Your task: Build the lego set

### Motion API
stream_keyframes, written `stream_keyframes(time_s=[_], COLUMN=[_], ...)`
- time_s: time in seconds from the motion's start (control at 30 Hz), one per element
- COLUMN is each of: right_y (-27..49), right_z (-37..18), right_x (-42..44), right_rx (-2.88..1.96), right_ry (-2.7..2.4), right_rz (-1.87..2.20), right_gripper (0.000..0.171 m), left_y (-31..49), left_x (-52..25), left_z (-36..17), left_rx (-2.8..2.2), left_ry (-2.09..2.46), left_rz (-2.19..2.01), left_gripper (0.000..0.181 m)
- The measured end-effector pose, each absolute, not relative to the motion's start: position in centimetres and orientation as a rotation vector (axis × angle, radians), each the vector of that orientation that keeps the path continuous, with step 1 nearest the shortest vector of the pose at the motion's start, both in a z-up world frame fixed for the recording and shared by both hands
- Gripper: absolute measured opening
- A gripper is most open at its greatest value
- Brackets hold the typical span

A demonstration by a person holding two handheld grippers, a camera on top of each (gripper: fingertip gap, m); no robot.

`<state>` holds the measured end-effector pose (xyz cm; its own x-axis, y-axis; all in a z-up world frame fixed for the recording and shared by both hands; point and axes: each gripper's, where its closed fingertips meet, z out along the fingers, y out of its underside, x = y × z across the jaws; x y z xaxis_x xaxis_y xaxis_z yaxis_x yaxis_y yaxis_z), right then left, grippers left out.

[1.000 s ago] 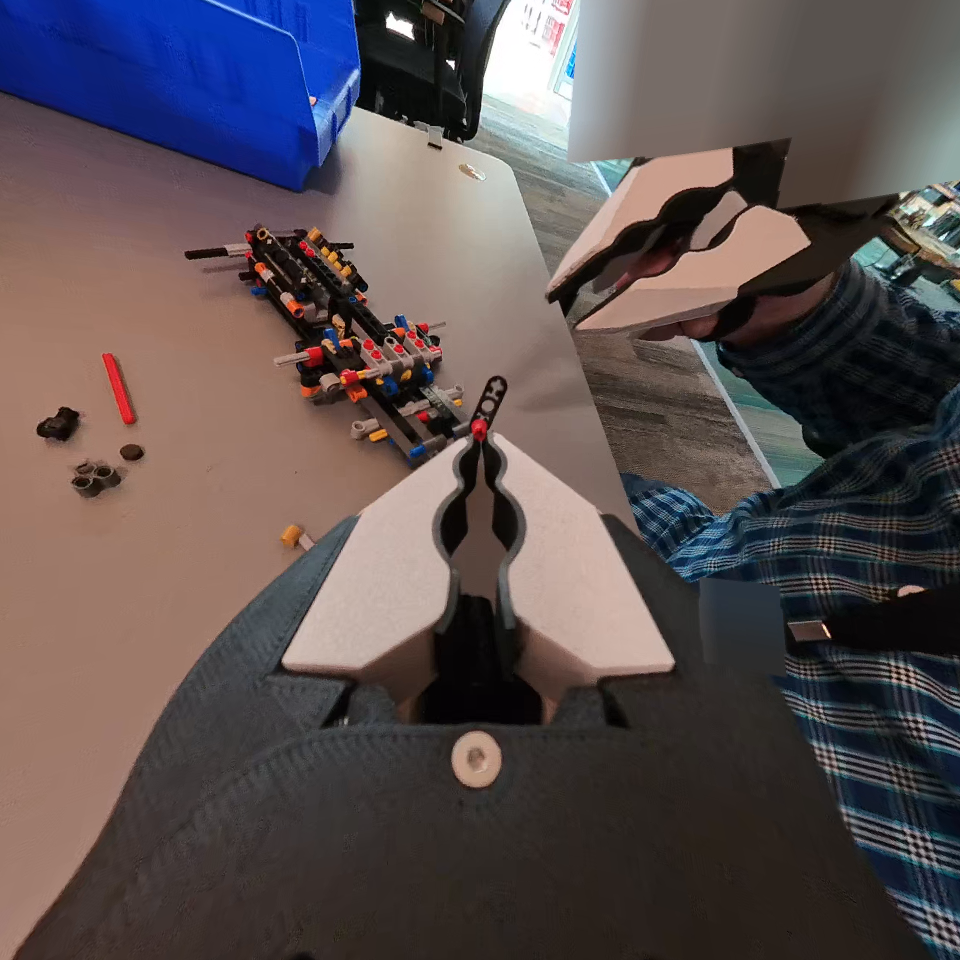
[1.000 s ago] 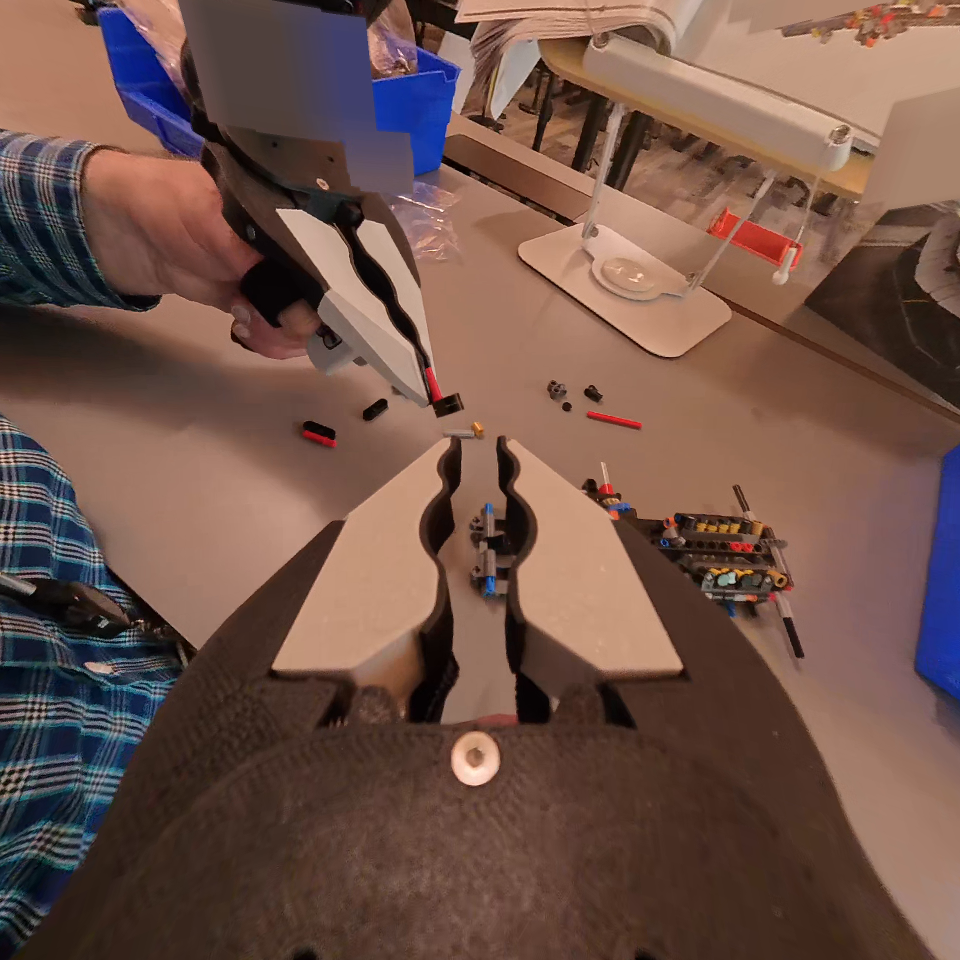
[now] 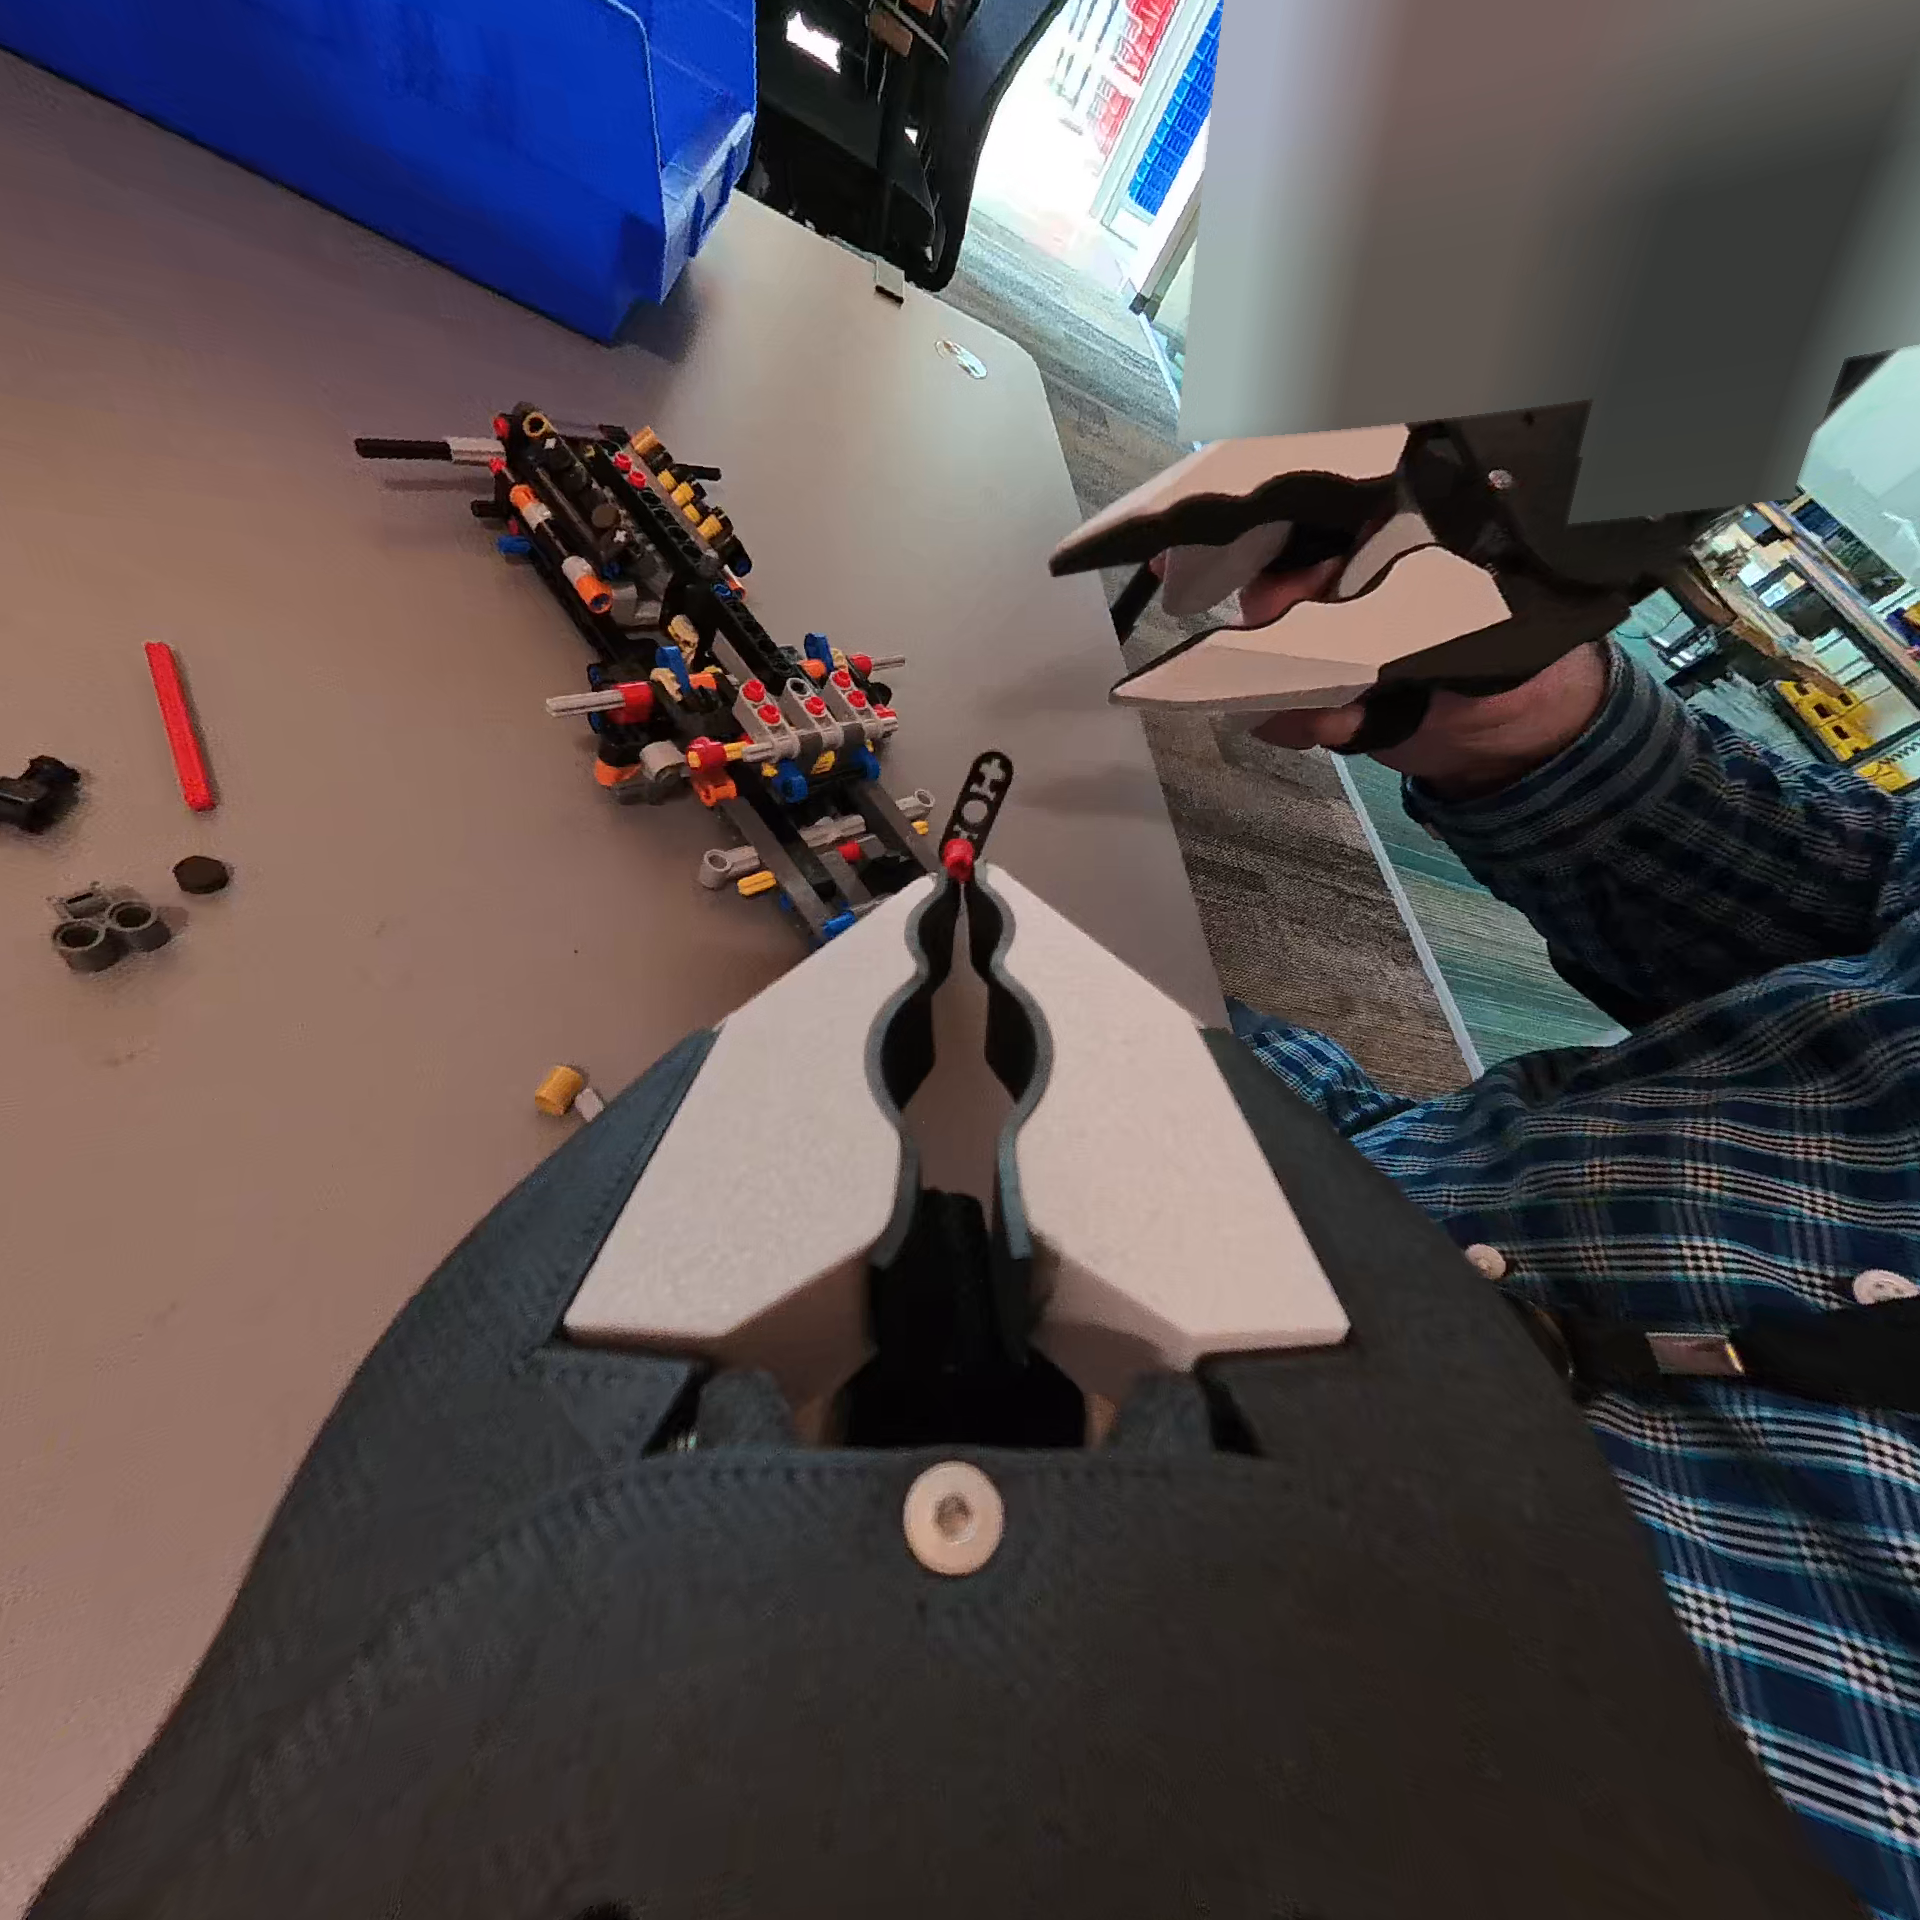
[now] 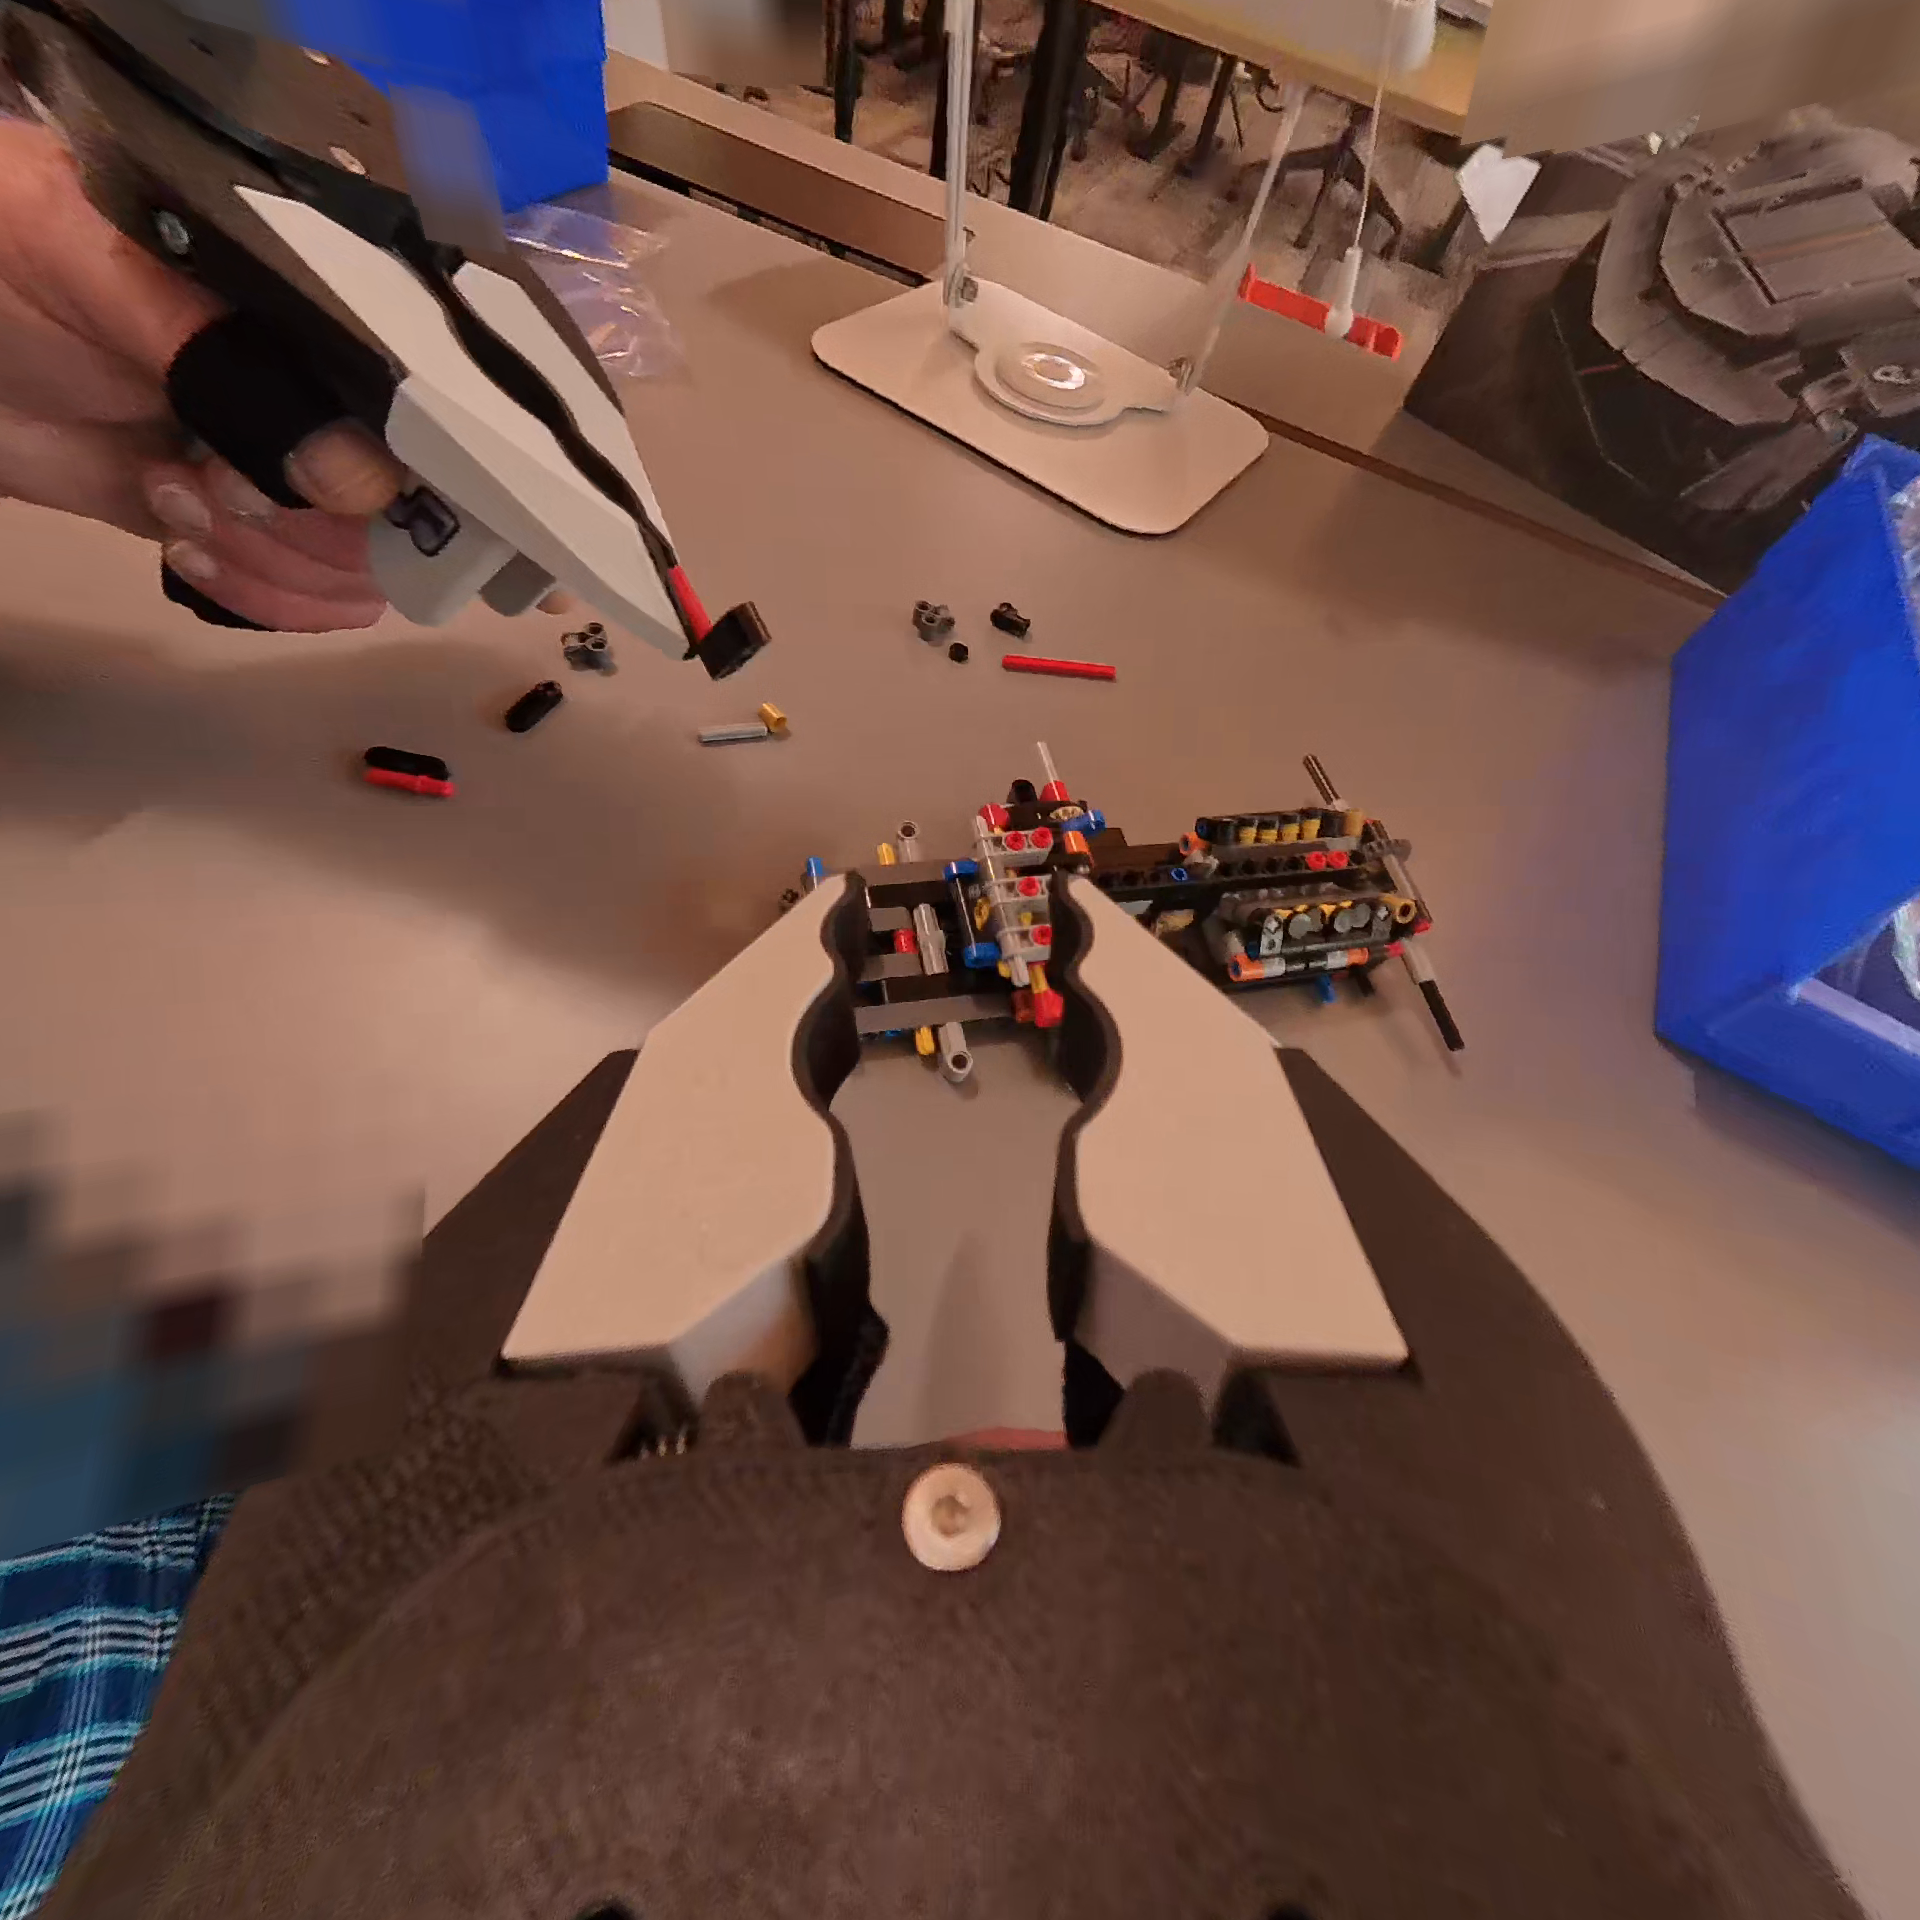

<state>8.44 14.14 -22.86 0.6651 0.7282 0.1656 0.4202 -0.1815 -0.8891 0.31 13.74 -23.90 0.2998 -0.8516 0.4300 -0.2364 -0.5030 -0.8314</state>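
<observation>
**Small lever pinched by its pin; chassis lies waiting on the counter**

The left gripper (image 3: 961,883) has its fingers (image 3: 1039,935) clenched on a thin red plastic axle pin (image 3: 957,858), and a short black plastic lever with holes (image 3: 979,798) sits on the pin's far end, standing up and away from the fingertips. In the right wrist view the same pair hangs in the air above the counter (image 4: 312,987), with the lever pointing down toward it.

The right gripper (image 4: 961,914) holds nothing; its fingers (image 4: 727,1122) are spread apart, and between them shows the near end of the long black, grey and multicoloured lego chassis (image 4: 1143,914).

The pin and lever look light, rigid and smooth. Held only by the pin, the lever could swivel or slide off, so I judge a hold on the lever's flat sides would be steadier.

The chassis rests flat, nearer the counter's right edge, its long axis running along that edge (image 3: 675,644). It looks stiff, but the thin axles sticking out of its sides seem easy to knock loose; its solid black side beams look like the best place to grip.

A loose red rod (image 3: 179,725) and small grey connectors (image 3: 104,925) lie apart toward the counter's middle, and a blue plastic bin (image 3: 468,135) stands at the far edge.
</observation>
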Motion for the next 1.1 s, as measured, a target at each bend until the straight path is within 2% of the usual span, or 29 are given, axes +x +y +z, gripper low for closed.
stream_keyframes(time_s=[0.4,1.1], right_y=[15.1,15.5], right_z=[-25.6,-26.4], right_x=[10.2,10.0], right_rx=[-1.945,-1.952], right_ry=[-0.829,-0.774], right_rz=[0.311,0.319], right_gripper=[0.049,0.049], left_y=[14.2,15.7], left_x=[-0.3,1.1], left_z=[-24.1,-24.3], left_rx=[-1.922,-1.962], left_ry=[0.941,0.984], left_rz=[-1.219,-1.223], left_gripper=[0.001,0.001])
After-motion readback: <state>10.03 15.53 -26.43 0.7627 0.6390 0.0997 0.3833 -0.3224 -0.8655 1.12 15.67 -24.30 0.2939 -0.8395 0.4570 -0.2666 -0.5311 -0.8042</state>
